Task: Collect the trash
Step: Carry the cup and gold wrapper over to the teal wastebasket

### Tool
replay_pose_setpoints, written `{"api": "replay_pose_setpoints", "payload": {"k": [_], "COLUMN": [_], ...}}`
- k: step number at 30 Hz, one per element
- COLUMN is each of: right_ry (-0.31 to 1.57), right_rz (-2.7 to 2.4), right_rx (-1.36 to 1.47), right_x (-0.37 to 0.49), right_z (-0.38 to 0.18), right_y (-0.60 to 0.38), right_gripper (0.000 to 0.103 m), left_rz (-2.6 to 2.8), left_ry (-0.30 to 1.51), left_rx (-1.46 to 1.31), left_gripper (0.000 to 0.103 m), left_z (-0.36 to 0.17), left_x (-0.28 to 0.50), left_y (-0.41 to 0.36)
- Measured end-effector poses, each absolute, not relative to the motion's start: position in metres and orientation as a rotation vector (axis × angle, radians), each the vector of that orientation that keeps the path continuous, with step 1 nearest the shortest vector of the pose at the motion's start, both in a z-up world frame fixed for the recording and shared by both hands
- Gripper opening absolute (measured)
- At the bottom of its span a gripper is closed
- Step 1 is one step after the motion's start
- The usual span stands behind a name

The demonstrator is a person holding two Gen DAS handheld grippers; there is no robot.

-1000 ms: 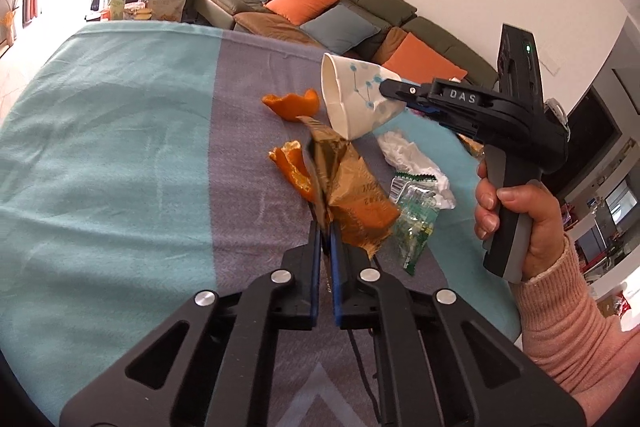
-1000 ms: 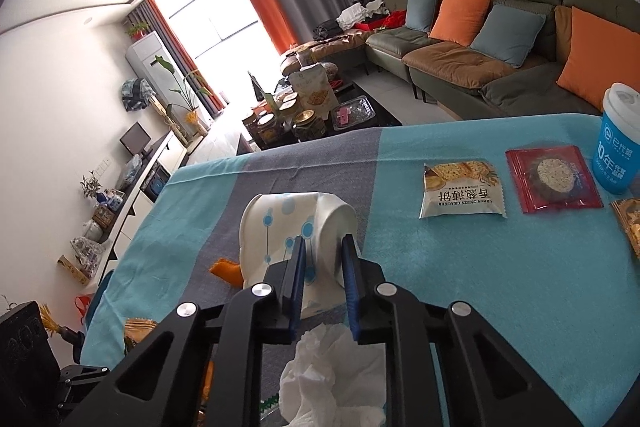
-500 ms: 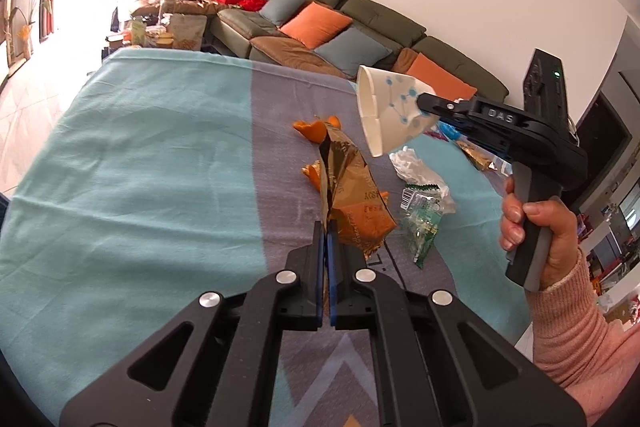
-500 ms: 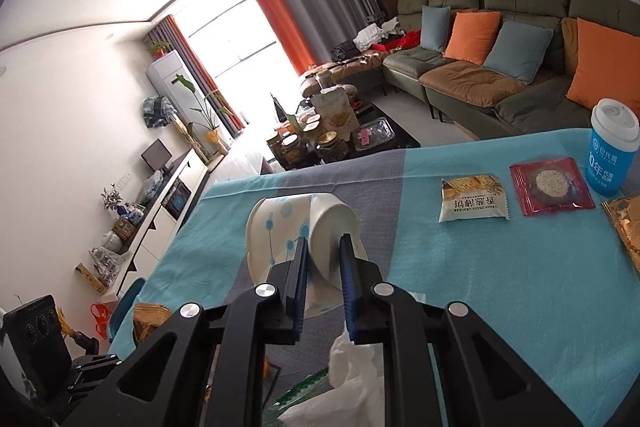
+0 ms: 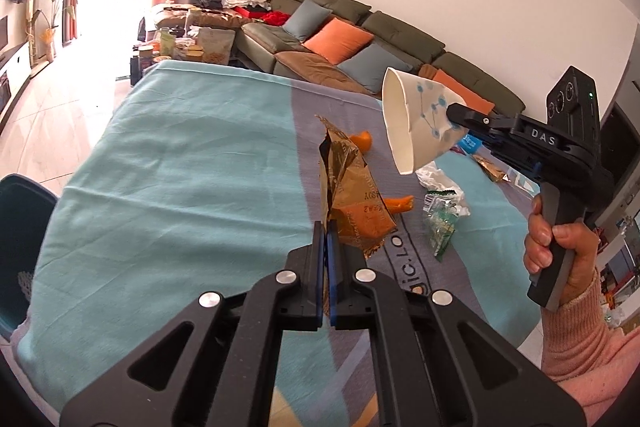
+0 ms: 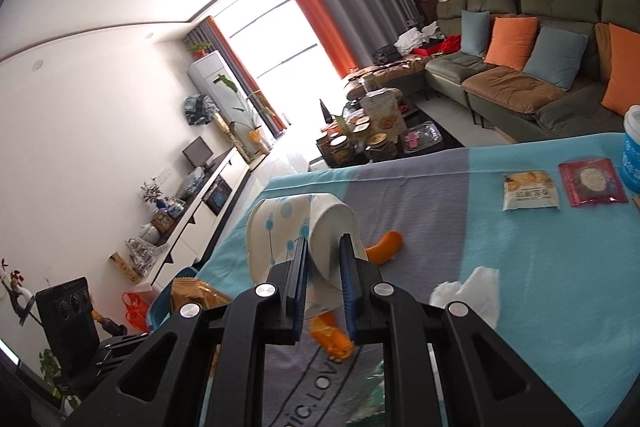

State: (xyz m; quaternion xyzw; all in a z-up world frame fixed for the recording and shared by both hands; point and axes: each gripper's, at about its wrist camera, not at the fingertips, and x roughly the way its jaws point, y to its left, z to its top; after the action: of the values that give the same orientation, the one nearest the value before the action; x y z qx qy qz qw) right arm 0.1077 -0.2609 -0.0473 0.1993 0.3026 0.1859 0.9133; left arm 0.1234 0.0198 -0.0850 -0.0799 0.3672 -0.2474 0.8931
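Gold-brown foil snack wrapper (image 5: 352, 195) is hanging pinched in the fully closed left gripper (image 5: 325, 247), its long axis pointing up and away above the teal-and-grey tablecloth (image 5: 180, 167). Beside it, the right gripper (image 6: 324, 267) is squeezing a crushed white paper cup (image 5: 416, 123) sideways, rim facing the wrapper, above the cloth.

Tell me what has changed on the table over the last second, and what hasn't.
Both tongs have lifted their loads higher off the tablecloth: the left tongs raised the brown snack wrapper, and the right tongs raised the squashed paper cup. Nothing was grabbed or released; both grips stayed closed. The orange peels, crumpled tissue and green wrapper stayed put.
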Motion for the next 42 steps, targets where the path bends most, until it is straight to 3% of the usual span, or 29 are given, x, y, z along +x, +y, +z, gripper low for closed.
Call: {"api": "replay_pose_setpoints", "payload": {"k": [42], "right_ry": [0.740], "right_rz": [0.640], "right_rx": [0.397], "right_x": [0.118], "right_z": [-0.069], "right_y": [-0.155], "right_gripper": [0.014], "left_rz": [-0.307], "left_ry": [0.716], "left_rx": [-0.236], "left_gripper": [0.002], "left_z": [-0.067], "left_x": [0.084], "left_y": [0.111]}}
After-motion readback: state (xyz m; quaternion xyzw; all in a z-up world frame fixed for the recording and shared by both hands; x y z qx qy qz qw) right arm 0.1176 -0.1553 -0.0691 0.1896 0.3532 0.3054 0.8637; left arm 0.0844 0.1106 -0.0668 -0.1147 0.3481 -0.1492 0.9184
